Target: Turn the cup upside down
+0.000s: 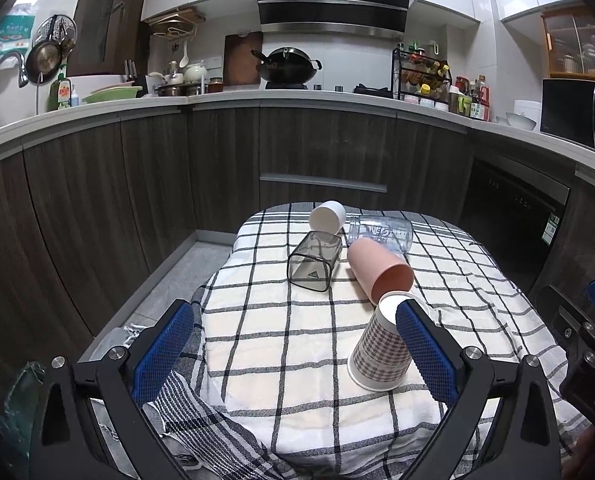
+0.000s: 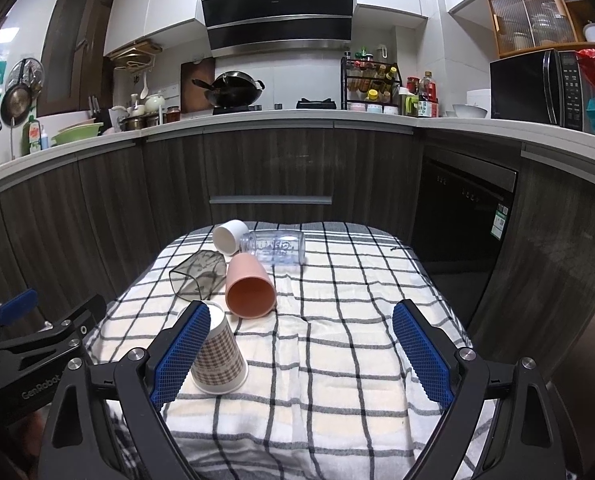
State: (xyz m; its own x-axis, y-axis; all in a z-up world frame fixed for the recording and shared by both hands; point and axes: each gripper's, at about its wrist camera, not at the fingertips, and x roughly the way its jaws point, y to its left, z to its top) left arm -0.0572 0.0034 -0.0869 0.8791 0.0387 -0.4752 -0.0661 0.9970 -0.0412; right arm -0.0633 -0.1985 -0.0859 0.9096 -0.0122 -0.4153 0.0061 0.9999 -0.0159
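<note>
Five cups sit on the checked cloth (image 2: 337, 320) covering the counter, and none visibly holds anything. The paper cup (image 2: 217, 356) with a brown houndstooth print stands mouth-down, its wide rim on the cloth, at lower left centre of the right wrist view; in the left wrist view the same paper cup (image 1: 379, 350) is at lower right. Behind it a pink cup (image 2: 249, 286) lies on its side with its open mouth toward the camera. A smoky see-through cup (image 2: 197, 276) with squared sides lies tipped over to its left. Further back a white cup (image 2: 229, 236) and a clear bottle-like cup (image 2: 275, 248) with printed lettering both lie on their sides, touching.

The left tongs (image 1: 293, 356) are spread wide, pinching nothing; one blue meshed pad overlaps the paper cup in the frame. The right tongs (image 2: 303, 356) are likewise spread and empty, the left pad just beside the paper cup.
</note>
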